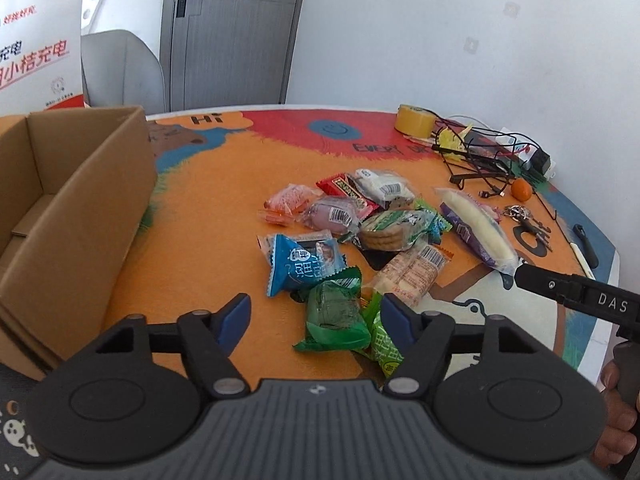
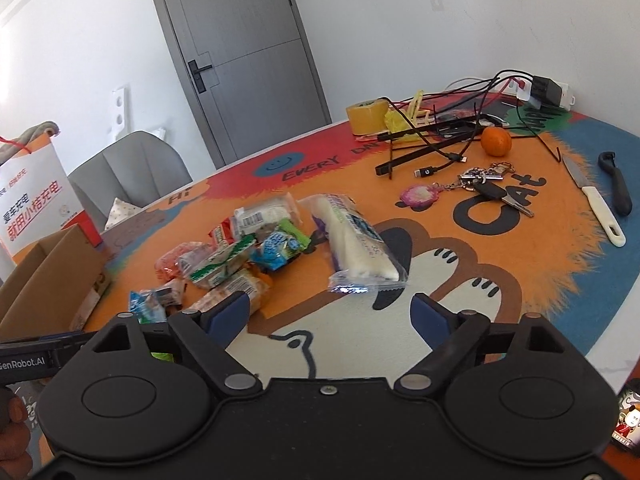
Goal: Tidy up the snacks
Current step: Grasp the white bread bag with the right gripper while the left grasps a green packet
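A pile of wrapped snacks lies on the orange cartoon mat. My left gripper is open, just above a green packet at the near edge of the pile, with a blue packet and a cracker pack beyond. An open cardboard box stands to the left. My right gripper is open and empty, just short of a long white bread packet. The box shows at the left of the right wrist view.
A yellow tape roll, tangled cables, an orange, keys, a white-handled knife and a black tool lie at the far right. A paper bag and grey chair stand behind the box.
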`<state>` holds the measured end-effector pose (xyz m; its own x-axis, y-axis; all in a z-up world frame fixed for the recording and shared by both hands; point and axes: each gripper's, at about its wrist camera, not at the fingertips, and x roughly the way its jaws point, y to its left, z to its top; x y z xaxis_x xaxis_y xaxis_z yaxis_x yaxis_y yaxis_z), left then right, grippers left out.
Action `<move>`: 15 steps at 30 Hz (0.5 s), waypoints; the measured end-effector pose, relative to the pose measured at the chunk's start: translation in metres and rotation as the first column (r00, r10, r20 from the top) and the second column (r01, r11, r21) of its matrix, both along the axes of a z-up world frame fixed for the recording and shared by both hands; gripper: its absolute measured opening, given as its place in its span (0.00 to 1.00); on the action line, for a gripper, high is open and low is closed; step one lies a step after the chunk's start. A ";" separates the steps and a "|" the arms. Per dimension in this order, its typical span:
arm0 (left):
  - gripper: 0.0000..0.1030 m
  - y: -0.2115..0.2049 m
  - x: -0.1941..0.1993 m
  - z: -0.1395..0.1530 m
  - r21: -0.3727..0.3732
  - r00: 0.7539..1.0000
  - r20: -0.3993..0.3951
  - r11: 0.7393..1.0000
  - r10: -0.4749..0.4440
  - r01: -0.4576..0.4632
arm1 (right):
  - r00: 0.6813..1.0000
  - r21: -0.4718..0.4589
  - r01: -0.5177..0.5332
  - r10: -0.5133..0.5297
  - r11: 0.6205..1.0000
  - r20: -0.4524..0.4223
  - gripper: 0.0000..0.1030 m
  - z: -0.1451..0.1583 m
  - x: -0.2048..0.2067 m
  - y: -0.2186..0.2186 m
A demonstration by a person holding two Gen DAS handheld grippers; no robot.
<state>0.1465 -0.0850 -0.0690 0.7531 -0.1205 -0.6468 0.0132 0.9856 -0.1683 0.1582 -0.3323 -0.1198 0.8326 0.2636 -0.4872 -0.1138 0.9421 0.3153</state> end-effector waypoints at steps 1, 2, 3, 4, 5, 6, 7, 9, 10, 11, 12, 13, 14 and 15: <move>0.64 0.000 0.003 -0.003 -0.005 1.000 -0.008 1.000 0.003 -0.003 | 1.000 -0.001 0.003 -0.003 1.000 0.000 0.85 -0.001 0.003 -0.001; 0.62 0.000 0.007 -0.005 -0.010 1.000 -0.017 1.000 0.005 -0.005 | 1.000 -0.005 0.004 -0.004 1.000 0.005 0.85 -0.002 0.005 -0.001; 0.59 0.000 0.010 -0.007 -0.012 1.000 -0.025 1.000 0.009 -0.009 | 1.000 -0.011 0.005 -0.005 1.000 0.009 0.85 -0.002 0.008 -0.002; 0.57 -0.001 0.012 -0.010 -0.013 0.999 -0.035 1.000 0.012 -0.013 | 1.000 -0.014 0.005 -0.005 1.000 0.010 0.85 -0.003 0.011 -0.002; 0.53 -0.001 0.015 -0.012 -0.018 0.999 -0.049 1.000 0.010 -0.011 | 1.000 -0.010 0.007 -0.007 1.000 0.008 0.85 -0.004 0.014 -0.002; 0.50 -0.002 0.019 -0.015 -0.027 0.998 -0.063 1.000 0.007 -0.009 | 1.000 -0.004 0.010 -0.010 1.000 0.002 0.85 -0.005 0.018 -0.003; 0.49 -0.002 0.022 -0.017 -0.036 0.997 -0.078 0.999 0.005 -0.008 | 1.000 0.001 0.012 -0.012 1.000 -0.004 0.85 -0.006 0.022 -0.004; 0.48 -0.002 0.025 -0.020 -0.042 0.995 -0.096 0.999 0.007 -0.011 | 1.000 -0.001 0.017 -0.017 1.000 -0.008 0.85 -0.008 0.029 -0.005; 0.48 -0.004 0.026 -0.021 -0.034 0.996 -0.089 0.999 0.008 -0.011 | 1.000 -0.007 0.019 -0.019 1.000 -0.007 0.86 -0.009 0.032 -0.005; 0.48 -0.005 0.027 -0.021 -0.027 0.996 -0.090 1.000 0.008 -0.010 | 1.000 -0.012 0.022 -0.022 1.000 -0.010 0.86 -0.010 0.036 -0.005; 0.44 -0.007 0.028 -0.021 -0.018 0.996 -0.088 1.000 0.007 -0.009 | 1.000 -0.015 0.027 -0.027 1.000 -0.016 0.86 -0.011 0.039 -0.005; 0.38 -0.008 0.029 -0.021 -0.011 0.996 -0.087 1.000 0.001 -0.002 | 0.999 -0.015 0.032 -0.032 0.999 -0.022 0.86 -0.012 0.043 -0.006; 0.35 -0.009 0.030 -0.021 -0.002 0.996 -0.085 1.000 -0.004 0.003 | 0.999 -0.014 0.035 -0.036 0.999 -0.026 0.86 -0.013 0.046 -0.006; 0.34 -0.010 0.030 -0.021 0.000 0.996 -0.084 1.000 -0.004 0.004 | 0.999 -0.014 0.037 -0.037 0.999 -0.026 0.86 -0.013 0.049 -0.007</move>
